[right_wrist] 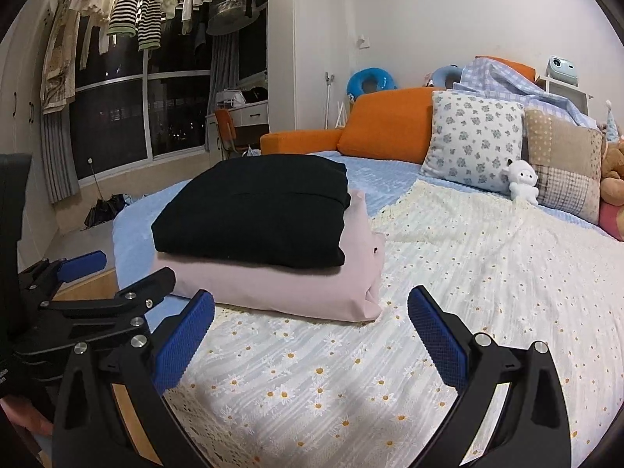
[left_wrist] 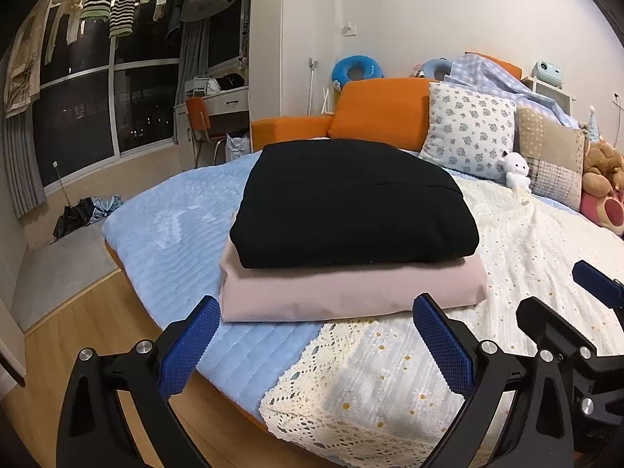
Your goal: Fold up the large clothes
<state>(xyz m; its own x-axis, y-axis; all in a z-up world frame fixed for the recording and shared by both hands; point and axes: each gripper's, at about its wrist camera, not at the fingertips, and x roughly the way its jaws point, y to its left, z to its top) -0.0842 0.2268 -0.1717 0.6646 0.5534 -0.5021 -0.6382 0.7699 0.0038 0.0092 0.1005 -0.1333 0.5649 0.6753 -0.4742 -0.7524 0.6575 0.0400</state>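
Stack: a folded black garment (left_wrist: 351,202) (right_wrist: 253,210) lies flat on a folded pink garment (left_wrist: 351,292) (right_wrist: 280,284), the two touching, the pink one showing past the black along its near edge and one side.
Stack place: on the bed (left_wrist: 163,226) (right_wrist: 132,226), near its foot edge, partly on the blue quilt and partly at the edge of the daisy cover (left_wrist: 526,241) (right_wrist: 487,273).
Left tool (left_wrist: 312,335): spread wide, nothing between its blue pads (left_wrist: 191,351), just short of the stack's near edge and not touching it; it also shows at the left of the right wrist view (right_wrist: 97,277).
Right tool (right_wrist: 312,331): spread wide, holding nothing, over the daisy cover just beside the stack's near corner, apart from the cloth; part of it shows at the right edge of the left wrist view (left_wrist: 565,304).
Daisy cover: lies on the bed to one side of the stack, its lace border (left_wrist: 351,429) at the bed's foot edge.
Beyond the stack: an orange headboard (left_wrist: 378,113) (right_wrist: 390,124), with a flowered pillow (left_wrist: 468,132) (right_wrist: 472,140) and a patchwork pillow (left_wrist: 550,156) (right_wrist: 565,160) leaning beside it.
Small white toy (left_wrist: 516,169) (right_wrist: 522,183): upright against the flowered pillow.
Off the bed from the stack: a dark window (left_wrist: 78,117) (right_wrist: 113,128) with clothes hanging above it.
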